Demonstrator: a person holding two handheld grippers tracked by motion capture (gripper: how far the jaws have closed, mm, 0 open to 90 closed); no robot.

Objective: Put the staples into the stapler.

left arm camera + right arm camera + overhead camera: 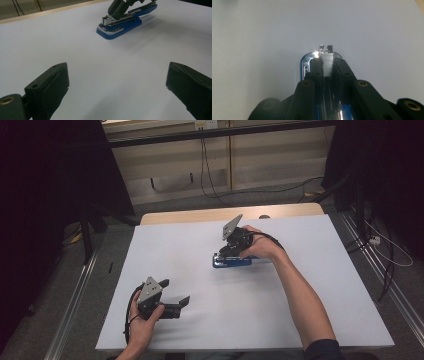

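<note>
I have the right gripper [231, 249] down on the blue stapler [231, 262], which lies flat on the white table [310, 285], a little right of centre and toward the far half. In the right gripper view the two black jaws run narrow and nearly parallel, pressing on either side of the stapler's [325, 62] raised metal part, with a strip of staples showing pale between them and the chrome nose catching a bright glare just past the tips. So I count that tool as clamped on the stapler, gripping its upper part while the blue base sits on the table. My right hand [260, 245] wraps the gripper body from the right, and the grey plate on top tilts up toward the far edge. From the left gripper view I see the same hold from the side: the right gripper [117, 11] comes down from the top onto the stapler [120, 27], whose top arm is lifted open at an angle above the base. The left gripper [176, 292] sits low in my left hand [142, 322] near the near-left part of the table, well apart from the stapler. Its jaws stand wide, with bare table between them and nothing touching the pads, pointing right and toward the stapler. Beyond the far edge of the table lies a floor with black cables [210, 175].
</note>
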